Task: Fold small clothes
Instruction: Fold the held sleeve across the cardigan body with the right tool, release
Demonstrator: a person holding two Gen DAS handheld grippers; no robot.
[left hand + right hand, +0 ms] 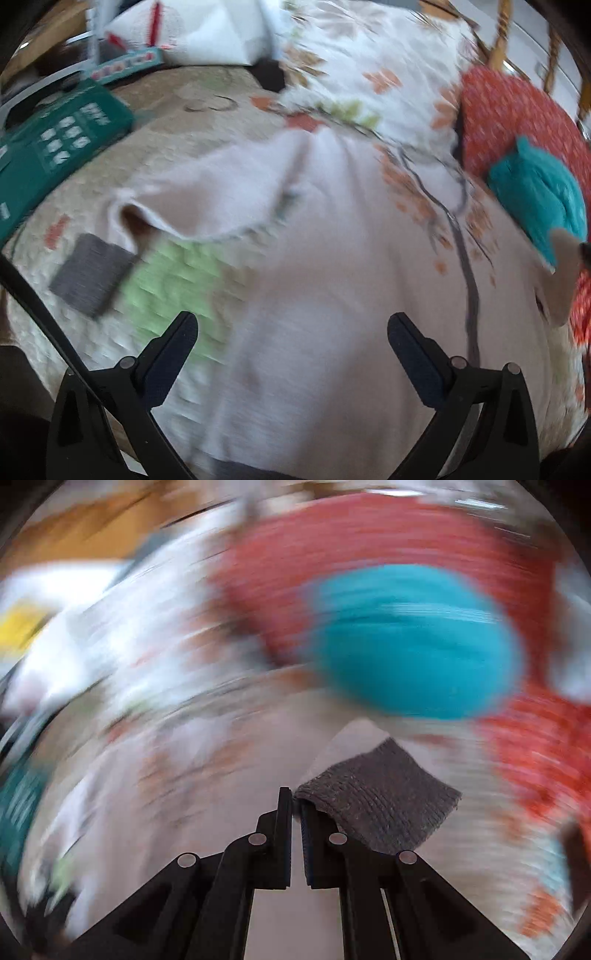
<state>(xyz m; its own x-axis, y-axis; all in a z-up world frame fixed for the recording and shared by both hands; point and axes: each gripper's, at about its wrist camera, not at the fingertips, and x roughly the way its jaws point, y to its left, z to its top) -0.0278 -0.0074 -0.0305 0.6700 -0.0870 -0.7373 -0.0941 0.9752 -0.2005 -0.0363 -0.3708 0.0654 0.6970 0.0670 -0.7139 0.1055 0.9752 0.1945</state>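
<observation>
A pale pink sweatshirt (325,258) lies spread on a floral bedspread (173,284). One sleeve with a grey cuff (92,275) lies folded out to the left. My left gripper (291,332) is open and empty, hovering just above the shirt body. In the right wrist view, which is heavily blurred, my right gripper (295,805) is shut on the other grey ribbed cuff (380,801), with the pink sleeve (354,738) trailing behind it.
A teal cloth (543,195) lies on a red patterned cushion (517,118) at the right; both show in the right wrist view (413,642). A floral pillow (369,66) lies at the back. Green boxes (62,140) lie at the left.
</observation>
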